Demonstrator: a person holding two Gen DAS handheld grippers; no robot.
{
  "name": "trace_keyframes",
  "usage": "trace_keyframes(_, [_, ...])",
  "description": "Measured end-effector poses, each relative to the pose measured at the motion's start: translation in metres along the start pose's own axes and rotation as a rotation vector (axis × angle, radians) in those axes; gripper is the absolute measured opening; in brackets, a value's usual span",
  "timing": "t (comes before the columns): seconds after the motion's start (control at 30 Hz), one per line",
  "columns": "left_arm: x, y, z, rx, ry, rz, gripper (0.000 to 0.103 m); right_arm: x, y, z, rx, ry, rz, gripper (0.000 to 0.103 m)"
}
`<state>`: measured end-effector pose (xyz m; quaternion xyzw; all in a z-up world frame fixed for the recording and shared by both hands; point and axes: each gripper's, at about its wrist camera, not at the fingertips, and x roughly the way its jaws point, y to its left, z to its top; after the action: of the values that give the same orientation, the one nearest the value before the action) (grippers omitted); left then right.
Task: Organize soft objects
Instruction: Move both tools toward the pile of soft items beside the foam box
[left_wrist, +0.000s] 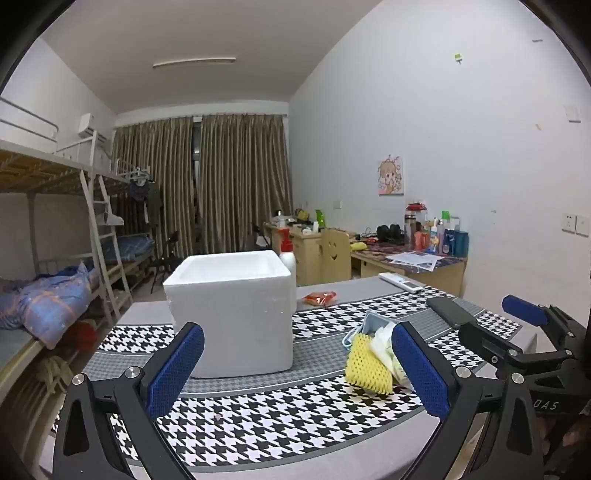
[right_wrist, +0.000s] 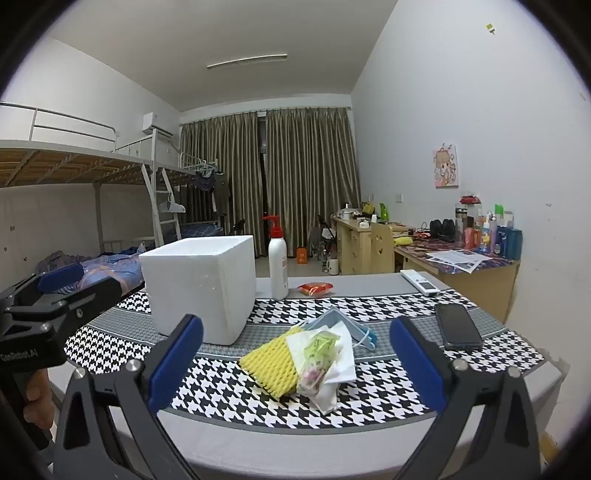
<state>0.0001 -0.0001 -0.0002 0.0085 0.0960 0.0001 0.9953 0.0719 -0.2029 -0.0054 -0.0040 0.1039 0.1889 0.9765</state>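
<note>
On the houndstooth-patterned table (right_wrist: 229, 402), ahead of both my tools, sits the small heap I am here to sort. From my right wrist camera it lies dead centre, at twelve o'clock between my blue pads: a yellow foam net sleeve (right_wrist: 271, 363) with a waffle-like mesh, lying flat with its near end toward me; a crumpled white tissue (right_wrist: 341, 363) just beside it at three o'clock, touching it; a clear plastic bag (right_wrist: 317, 356) with greenish and pinkish contents draped over both; and a pale blue face mask (right_wrist: 341, 319) tucked behind them at twelve o'clock, its ear loops trailing toward three o'clock. All of it looks limp and creased.

A white foam box (right_wrist: 201, 286), open-topped, stands at ten o'clock from the heap, apart from it. Behind the box, at one o'clock from it, is a white pump bottle (right_wrist: 277, 264) with a red top, and a small red packet (right_wrist: 316, 288) lies further right. A dark phone (right_wrist: 458, 326) rests at three o'clock from the heap, and a white remote (right_wrist: 419, 281) lies beyond it.

My right gripper (right_wrist: 295, 365) is held nearly level, tipped slightly down, jaws spread wide with nothing between the pads; the heap is ahead of them, untouched.

My left gripper (left_wrist: 295, 369) has the same pose, nearly level, jaws wide and empty. In its view the box is at eleven o'clock and the heap at two o'clock, just inside the right pad's line. My fingers (right_wrist: 37, 400) wrap its handle at the left edge of the right camera's view.
</note>
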Motion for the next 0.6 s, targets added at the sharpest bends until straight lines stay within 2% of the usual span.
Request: trace_keyframes(0.6, [0.0014, -0.0011, -0.0003, -0.02, 0.03, -0.04, 0.102, -0.0014, -0.0001, -0.0016, -0.006, -0.002, -0.004, 0.102])
